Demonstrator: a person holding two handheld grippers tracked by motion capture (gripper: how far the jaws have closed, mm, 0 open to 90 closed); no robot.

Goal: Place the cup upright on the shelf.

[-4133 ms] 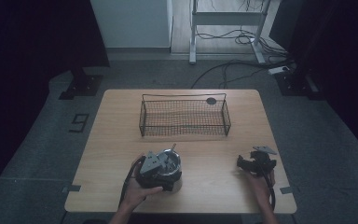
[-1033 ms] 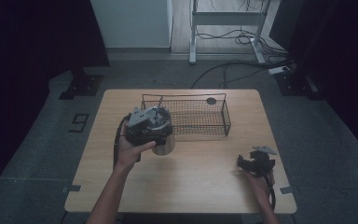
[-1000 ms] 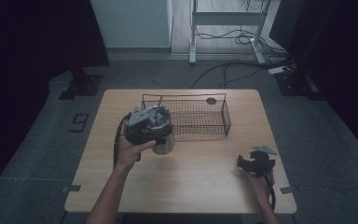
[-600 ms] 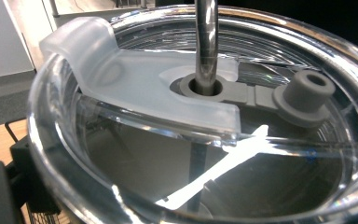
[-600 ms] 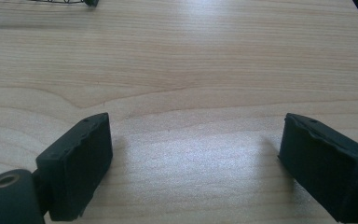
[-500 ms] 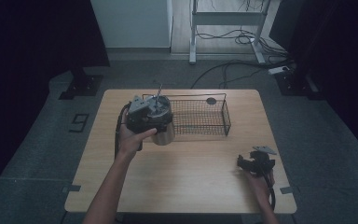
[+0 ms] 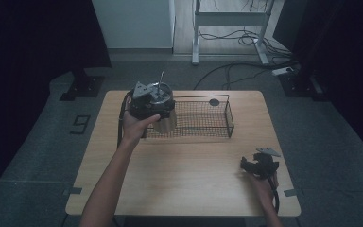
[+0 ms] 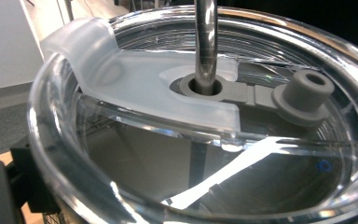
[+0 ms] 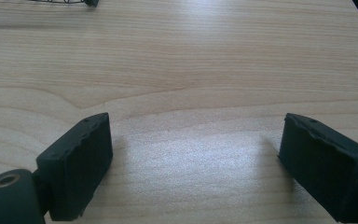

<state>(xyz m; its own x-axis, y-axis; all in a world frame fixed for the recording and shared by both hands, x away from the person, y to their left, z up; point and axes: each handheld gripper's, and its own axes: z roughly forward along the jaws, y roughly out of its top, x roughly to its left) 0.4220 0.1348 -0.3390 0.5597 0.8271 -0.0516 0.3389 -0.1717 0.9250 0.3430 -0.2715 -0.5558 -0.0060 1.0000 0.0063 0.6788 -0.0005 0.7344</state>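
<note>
Steel-bodied and capped with a clear plastic lid, the tumbler with a metal straw (image 7: 163, 116) now hangs in the left gripper (image 7: 147, 105) over the near left corner of the black wire basket (image 7: 227, 113). About four seconds ago it was low over the near part of the pale wooden table (image 7: 184, 189), in front of the person; a second ago it had been lifted and carried to just short of the basket's near wall, and in the last half second it has risen a little more and crossed that wall. The left gripper view looks straight down on the clear lid (image 8: 121, 98), with the straw (image 8: 205, 42) running through its grey grommet. The jaws themselves are hidden under the cup there, but since the tumbler is off the table and travels with the hand, I judge them closed on its body.

The right gripper (image 7: 260, 165) has not shifted through all of this; it rests near the table's near right corner, and the right gripper view shows its two black pads (image 9: 79, 163) wide apart over bare wood, holding nothing.

The carry looks nearly finished: what seems left is to lower the tumbler inside the basket's left end and release it, taking care that the base clears the wire rim.
</note>
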